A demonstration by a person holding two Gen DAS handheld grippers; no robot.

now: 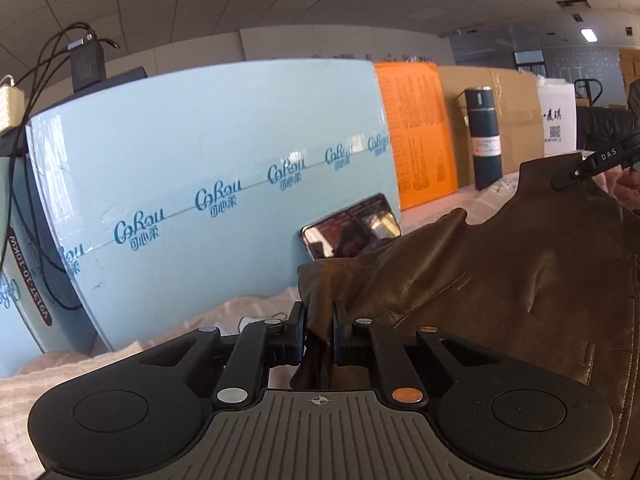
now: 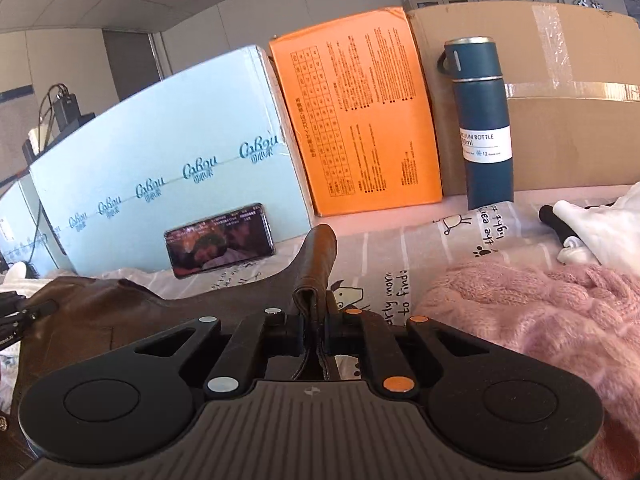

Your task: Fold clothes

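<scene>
A tiled office ceiling hangs over a worktop draped in a pale printed sheet (image 1: pixel 256 308), where a light blue carton (image 1: pixel 200 184), an orange box (image 1: pixel 420 132) and a cardboard box (image 1: pixel 516 120) form a back wall in the left wrist view; a phone (image 1: pixel 352 226) leans on the blue carton and a dark blue vacuum bottle (image 1: pixel 484 136) stands before the cardboard. The left gripper (image 1: pixel 320 334) has its jaws clamped on a bunched corner of the brown leather garment (image 1: pixel 500 276), which spreads away to the right. From the right wrist, the same boxes line the sheet (image 2: pixel 400 248), with the bottle (image 2: pixel 482 120) upright and the phone (image 2: pixel 220 240) propped. The right gripper (image 2: pixel 314 328) pinches a folded edge of the garment (image 2: pixel 120 312), jaws closed on it, beside a pink knit sweater (image 2: pixel 540 320).
</scene>
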